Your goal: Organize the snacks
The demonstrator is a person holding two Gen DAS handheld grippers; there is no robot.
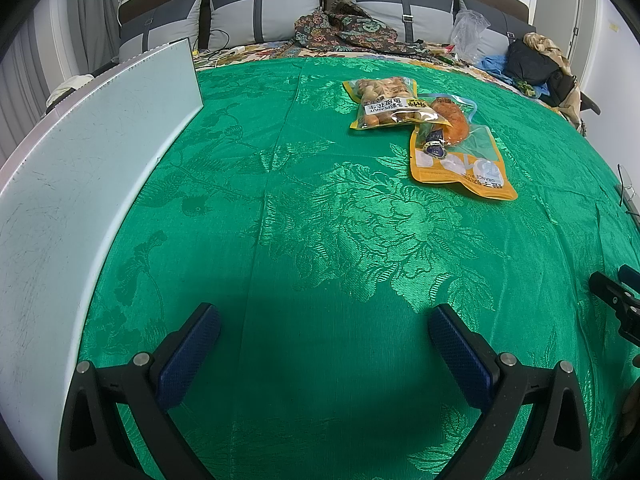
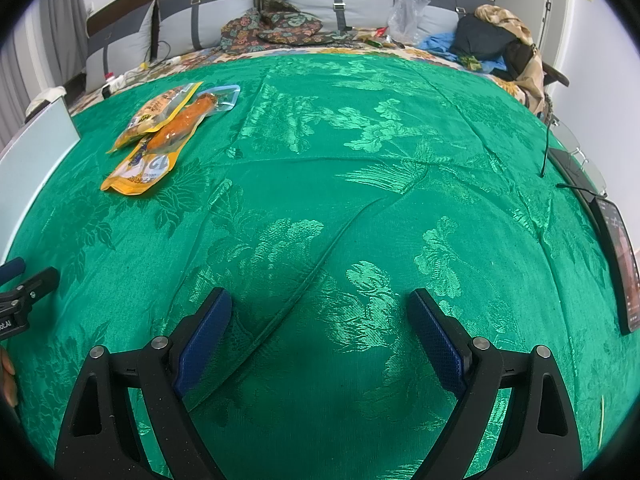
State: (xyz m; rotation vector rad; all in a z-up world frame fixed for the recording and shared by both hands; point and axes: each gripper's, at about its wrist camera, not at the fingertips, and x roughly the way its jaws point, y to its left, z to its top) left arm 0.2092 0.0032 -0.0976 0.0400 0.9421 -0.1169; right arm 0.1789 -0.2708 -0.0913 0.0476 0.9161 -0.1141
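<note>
Left wrist view. Left gripper (image 1: 324,330) spread wide, nothing between the blue pads, low over the green cloth (image 1: 280,220) of the bed. Peanut pouch (image 1: 394,104) and orange snack pouch (image 1: 456,152) ahead and to the right, toward the far edge of the cloth, well apart from the tongs. Peanut pouch overlapping the far end of the orange one; the two touching. Long axis of orange pouch running from far-left to near-right, near end angled toward the cloth's right edge. White board (image 1: 80,168) standing along the left edge. Right gripper's tip (image 1: 612,292) just visible at the right margin.

Right wrist view. Right gripper (image 2: 320,320) likewise spread, empty, above a long crease in the cloth. Both pouches far off to the upper left, near the far-left corner beside the board. Phone (image 2: 618,256) and glasses (image 2: 576,148) at the right edge.

Judgement: left tongs nearer and more squarely aimed; reach forward and slightly right needed. Orange pouch's near end the freer grab; peanut pouch partly on top, likely to shift if the lower one pulled first.
</note>
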